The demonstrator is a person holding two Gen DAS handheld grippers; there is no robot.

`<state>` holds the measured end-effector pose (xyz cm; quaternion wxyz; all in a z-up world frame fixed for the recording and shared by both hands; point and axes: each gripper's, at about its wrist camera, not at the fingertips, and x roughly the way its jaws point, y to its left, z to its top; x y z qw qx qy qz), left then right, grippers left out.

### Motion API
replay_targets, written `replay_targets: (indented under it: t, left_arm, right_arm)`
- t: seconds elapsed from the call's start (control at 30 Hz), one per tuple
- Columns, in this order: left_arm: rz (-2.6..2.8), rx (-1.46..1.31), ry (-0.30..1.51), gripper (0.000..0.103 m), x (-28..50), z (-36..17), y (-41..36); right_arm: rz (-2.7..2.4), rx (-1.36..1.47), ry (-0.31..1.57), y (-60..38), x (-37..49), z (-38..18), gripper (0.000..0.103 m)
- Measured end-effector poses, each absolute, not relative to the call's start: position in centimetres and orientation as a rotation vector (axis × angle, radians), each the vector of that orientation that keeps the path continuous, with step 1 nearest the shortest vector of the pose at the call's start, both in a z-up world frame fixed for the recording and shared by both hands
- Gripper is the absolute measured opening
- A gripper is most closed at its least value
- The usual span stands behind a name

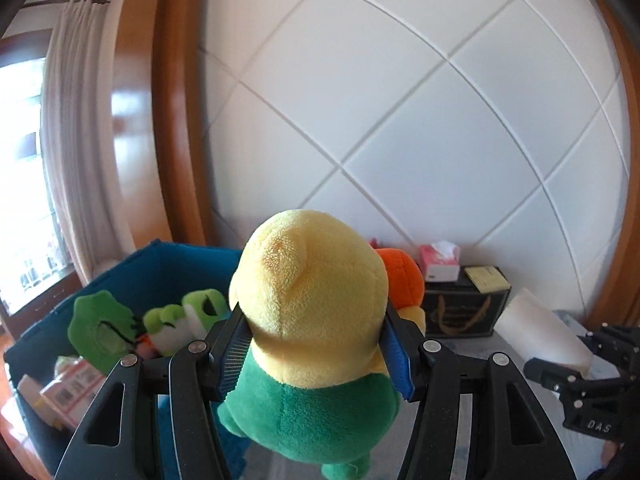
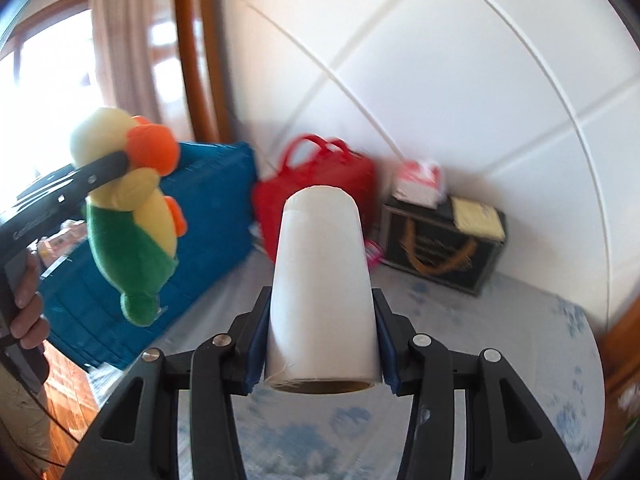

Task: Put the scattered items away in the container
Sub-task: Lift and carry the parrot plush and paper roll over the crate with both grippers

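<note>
My left hand-held gripper [image 1: 314,354] is closed on a plush toy [image 1: 312,320], its pads pressing both sides where the yellow head meets the green body. The right wrist view shows the same plush toy [image 2: 132,216] hanging in the air in front of the blue container [image 2: 216,216], with its orange beak facing away from me. The blue container [image 1: 168,268] stands at the left edge of the bed, and inside it I see a green frog toy [image 1: 176,316] and some small packets [image 1: 64,392].

My right hand-held gripper [image 2: 320,344] is clamped on a white roll [image 2: 324,288], which points forward, lifted above the blue-patterned bed sheet [image 2: 500,340]. At the far edge of the bed, against the white padded wall [image 2: 440,80], sit a red bag [image 2: 320,176] and a black box [image 2: 440,248]. A tissue pack [image 2: 418,182] rests on top of the black box.
</note>
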<state>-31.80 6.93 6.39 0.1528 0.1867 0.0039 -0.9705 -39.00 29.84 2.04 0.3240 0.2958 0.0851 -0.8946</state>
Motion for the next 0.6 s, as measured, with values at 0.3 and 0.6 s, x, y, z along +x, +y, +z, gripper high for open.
replay_targets:
  t: [0.3,0.6]
  left_arm:
    - [-2.684,0.441,-0.064,0.059,-26.7,11.0,-10.7]
    - [-2.587,0.707,0.008,0.059,-27.2,3.8,-24.3]
  right_arm:
    - [-2.224,0.617,0.199,11.4,-32.9,7.1,0.046]
    - [-2.082,0.832,0.355,-8.4,-30.4,1.8,0.045]
